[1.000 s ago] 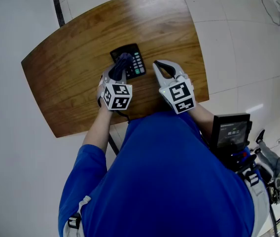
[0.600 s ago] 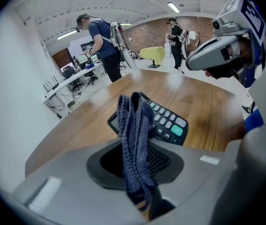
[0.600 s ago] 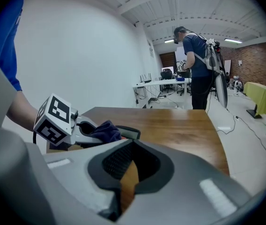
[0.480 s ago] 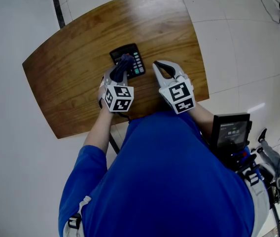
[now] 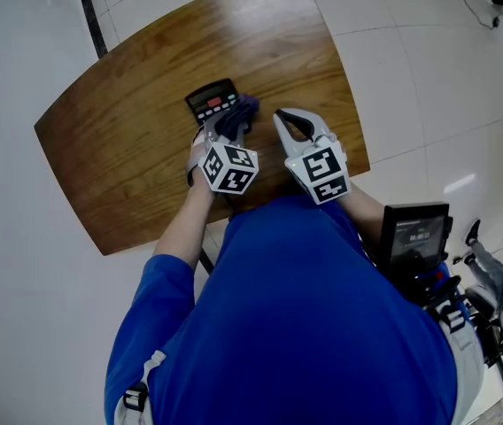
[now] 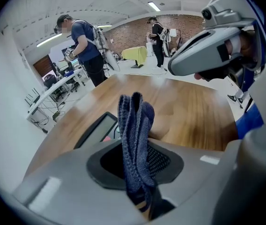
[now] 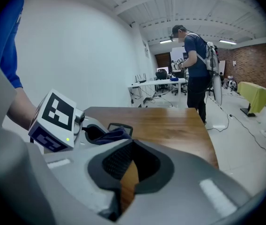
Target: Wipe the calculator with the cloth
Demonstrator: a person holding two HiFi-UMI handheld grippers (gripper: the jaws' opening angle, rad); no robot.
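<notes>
Just one cloth, clamped in the left gripper, touches one calculator; right gripper closed, empty.

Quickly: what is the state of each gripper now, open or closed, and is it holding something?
Left gripper: closed on the cloth.
Right gripper: closed, holding nothing.
</notes>
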